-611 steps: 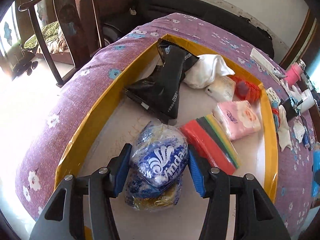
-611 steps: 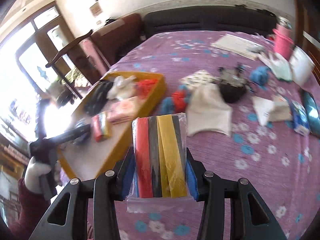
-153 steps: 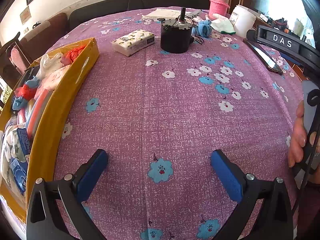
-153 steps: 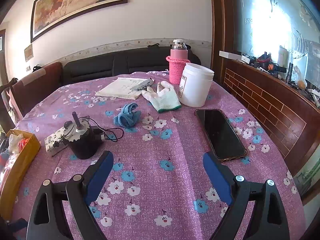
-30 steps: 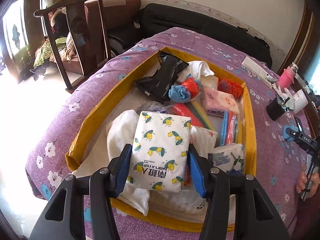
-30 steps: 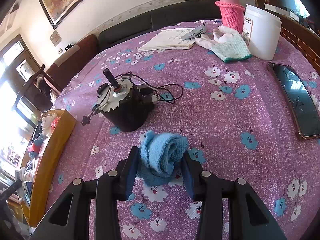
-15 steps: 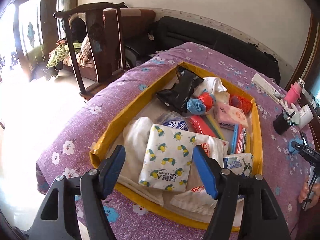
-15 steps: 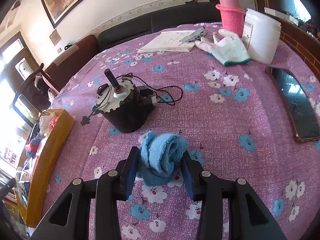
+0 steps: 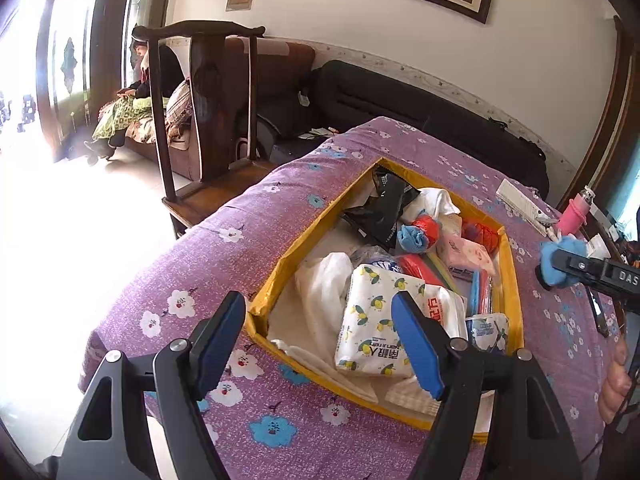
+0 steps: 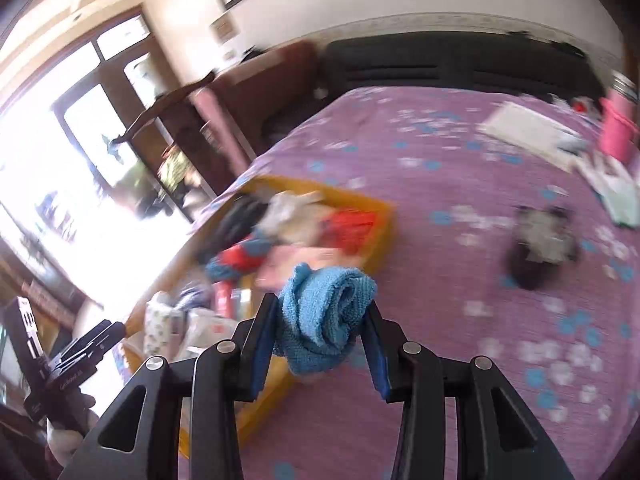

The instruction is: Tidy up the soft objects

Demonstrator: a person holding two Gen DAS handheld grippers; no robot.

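A yellow box [image 9: 510, 280] on the purple flowered tablecloth holds several soft things. Among them are a lemon-print tissue pack [image 9: 372, 320], white cloths, a pink pack and a black bag. My left gripper [image 9: 318, 304] hovers before the box's near end. Its jaws are opening, and nothing is pressed between them. A rolled blue towel [image 10: 324, 312] is held in the air, with my right gripper [image 10: 322, 308] shut on it, near the yellow box [image 10: 380, 216]. The left wrist view shows that blue towel [image 9: 554, 264] at the box's right side.
A black motor [image 10: 540, 248] with a cable, a booklet [image 10: 528, 132] and a pink bottle [image 10: 618, 128] sit further along the table. A dark wooden chair [image 9: 208, 100] and sofas stand behind the table. A person sits by the window [image 9: 136, 80].
My left gripper let go of the lemon-print pack in the box, widened and pulled back. My right gripper lifted the blue towel off the table and swung it toward the box.
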